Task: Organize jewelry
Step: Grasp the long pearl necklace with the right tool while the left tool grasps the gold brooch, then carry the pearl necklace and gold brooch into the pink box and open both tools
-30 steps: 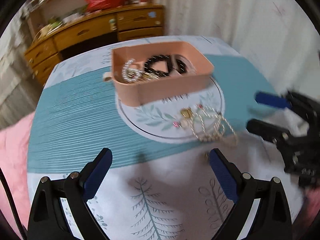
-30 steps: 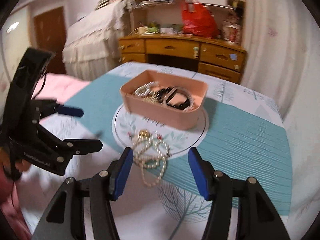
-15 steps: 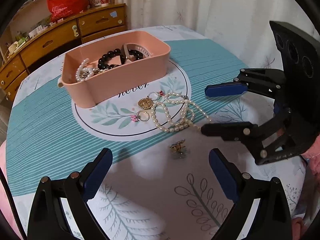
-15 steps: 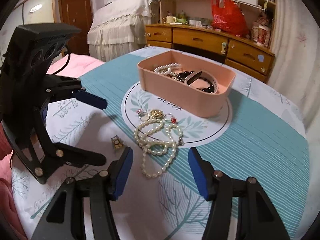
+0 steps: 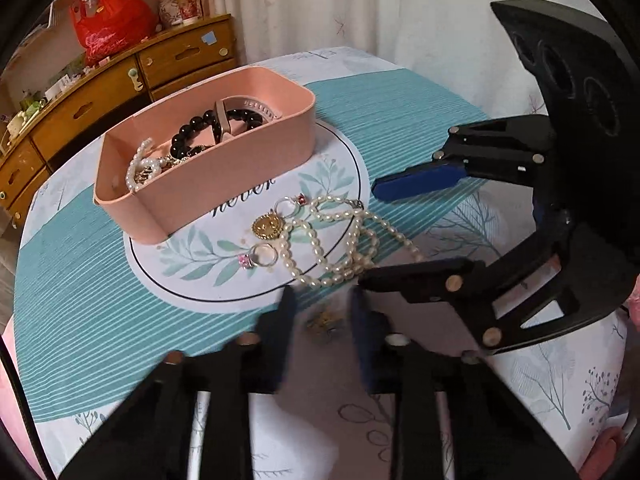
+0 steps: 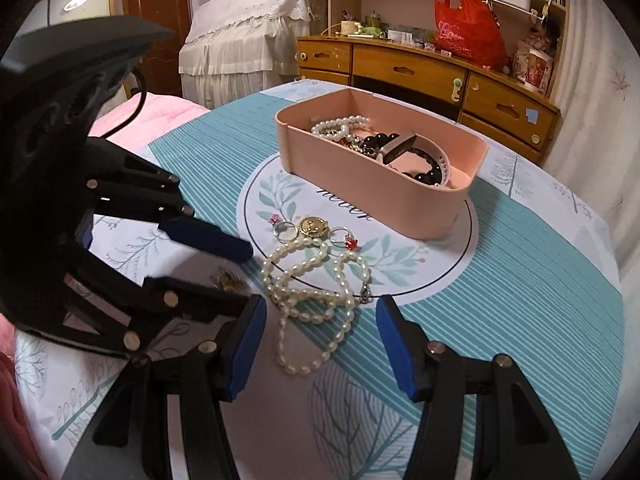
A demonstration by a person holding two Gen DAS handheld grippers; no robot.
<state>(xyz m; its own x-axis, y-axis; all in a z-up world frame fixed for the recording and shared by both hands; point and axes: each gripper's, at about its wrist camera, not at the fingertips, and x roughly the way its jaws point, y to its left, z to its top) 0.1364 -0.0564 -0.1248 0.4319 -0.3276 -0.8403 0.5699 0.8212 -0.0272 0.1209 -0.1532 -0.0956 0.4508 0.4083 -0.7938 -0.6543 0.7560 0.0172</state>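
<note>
- A small gold trinket (image 5: pixel 325 321), perhaps an earring or clasp (too blurred to name), lies on the cloth-covered bench (image 6: pixel 540 300), apart from the main heap and just short of the printed round mat.
- The left gripper (image 5: pixel 322 322) straddles it: the jaws look partly closed, a pad to either side with a gap left, and motion blur hides whether either pad touches it. Nothing is held that I can make out.
- Just beyond, a pearl necklace (image 6: pixel 316 284) sprawls in loops across the mat's edge, with a gold medallion (image 6: pixel 314 226) and two stone-set rings (image 6: pixel 285 229) touching or just beside it.
- The right gripper (image 6: pixel 320 338) hovers over the necklace's near tail with its jaws wide apart, holding nothing.
- Further back on the mat stands the pink tray (image 6: pixel 408 212), already carrying pearls, black beads and a band; judging by the task, the loose pieces belong in there.
- Risks, as I judge them:
  - The trinket is tiny and flat, so closing pads may skate over it or flick it away across the cloth.
  - The left gripper's near finger sits close against the right gripper's, so a careless move could knock them together.
  - If the necklace is pinched by one strand, its trailing loops could drag the rings and medallion or snag on the tray's rim.
</note>
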